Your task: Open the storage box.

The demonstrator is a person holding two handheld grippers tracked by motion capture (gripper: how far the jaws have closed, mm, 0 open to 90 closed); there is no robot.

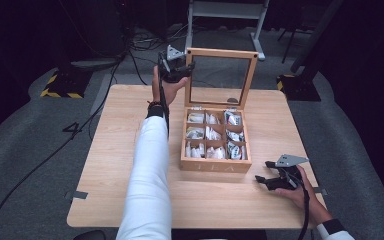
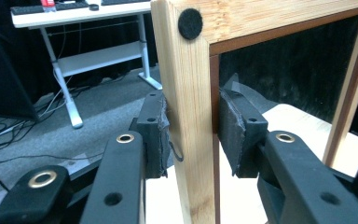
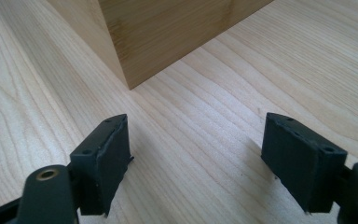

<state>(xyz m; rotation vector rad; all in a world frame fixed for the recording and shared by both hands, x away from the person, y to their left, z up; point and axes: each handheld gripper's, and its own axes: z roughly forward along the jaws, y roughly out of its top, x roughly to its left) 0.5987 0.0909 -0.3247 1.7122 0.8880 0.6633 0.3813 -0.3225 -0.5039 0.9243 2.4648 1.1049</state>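
Observation:
A wooden box [image 1: 215,164] with several compartments of small wrapped packets [image 1: 213,134] stands on the table, its glass-paned lid [image 1: 221,53] raised upright. My left gripper [image 1: 179,70] is shut on the lid's left frame post [image 2: 189,116], one pad [image 2: 154,135] on each side of it. A black felt dot [image 2: 190,24] marks the lid's corner. My right gripper [image 1: 263,179] rests low on the table to the right of the box, open with nothing between its pads [image 3: 103,158]. The box's near corner [image 3: 135,42] lies just ahead of it.
The light wooden table [image 1: 105,170] has bare room left and in front of the box. Beyond the far edge are a grey floor with cables [image 1: 130,45], a white desk frame [image 1: 225,12], and a hazard-striped base [image 1: 60,90].

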